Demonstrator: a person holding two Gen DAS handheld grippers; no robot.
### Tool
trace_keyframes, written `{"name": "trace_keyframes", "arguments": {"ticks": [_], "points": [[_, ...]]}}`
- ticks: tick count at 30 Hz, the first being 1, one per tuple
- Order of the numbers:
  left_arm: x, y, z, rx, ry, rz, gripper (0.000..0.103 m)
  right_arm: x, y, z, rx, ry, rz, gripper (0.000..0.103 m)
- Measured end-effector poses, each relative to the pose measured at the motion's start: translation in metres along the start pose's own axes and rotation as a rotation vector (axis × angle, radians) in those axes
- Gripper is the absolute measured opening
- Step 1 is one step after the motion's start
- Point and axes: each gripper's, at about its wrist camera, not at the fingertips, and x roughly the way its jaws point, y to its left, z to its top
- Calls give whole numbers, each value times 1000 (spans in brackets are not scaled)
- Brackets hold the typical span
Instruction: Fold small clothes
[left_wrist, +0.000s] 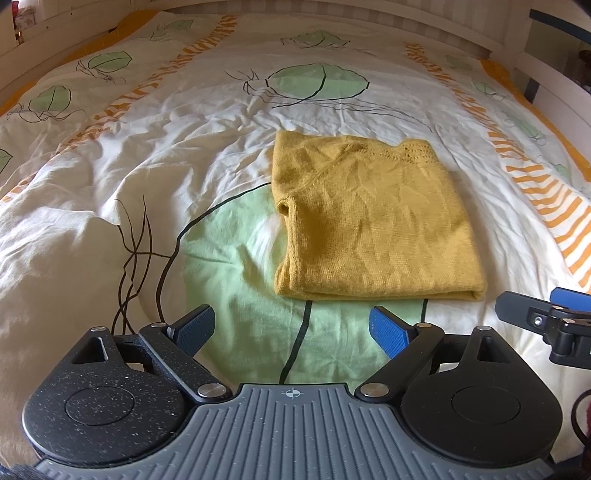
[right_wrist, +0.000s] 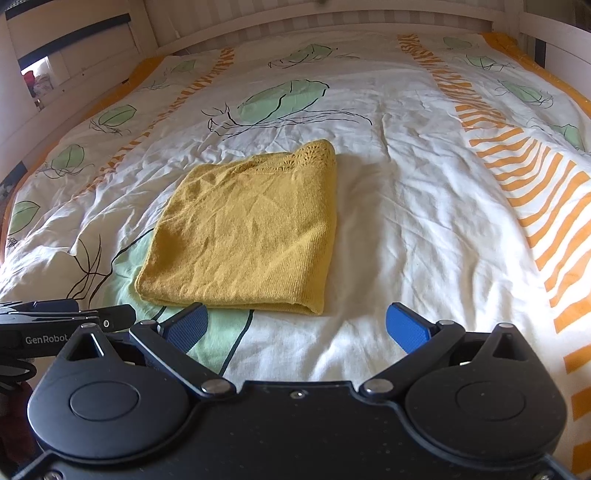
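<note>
A mustard-yellow knit garment (left_wrist: 373, 221) lies folded into a neat rectangle on the bed; it also shows in the right wrist view (right_wrist: 247, 229). My left gripper (left_wrist: 291, 325) is open and empty, just short of the garment's near edge. My right gripper (right_wrist: 295, 325) is open and empty, just short of the garment's near right corner. The right gripper also shows at the right edge of the left wrist view (left_wrist: 546, 317). Part of the left gripper shows at the left edge of the right wrist view (right_wrist: 66, 321).
The bed cover (left_wrist: 184, 147) is white with green leaf prints and orange striped bands, and is wrinkled. A white bed frame (right_wrist: 332, 18) runs along the far side. Bare cover lies to the right of the garment (right_wrist: 424, 221).
</note>
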Motion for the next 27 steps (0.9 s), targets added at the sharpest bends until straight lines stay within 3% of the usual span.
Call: {"name": "trace_keyframes", "arguments": {"ticks": [27], "points": [[13, 9, 11, -16, 36, -2, 90, 24, -3, 14, 19, 59, 4, 102]]}}
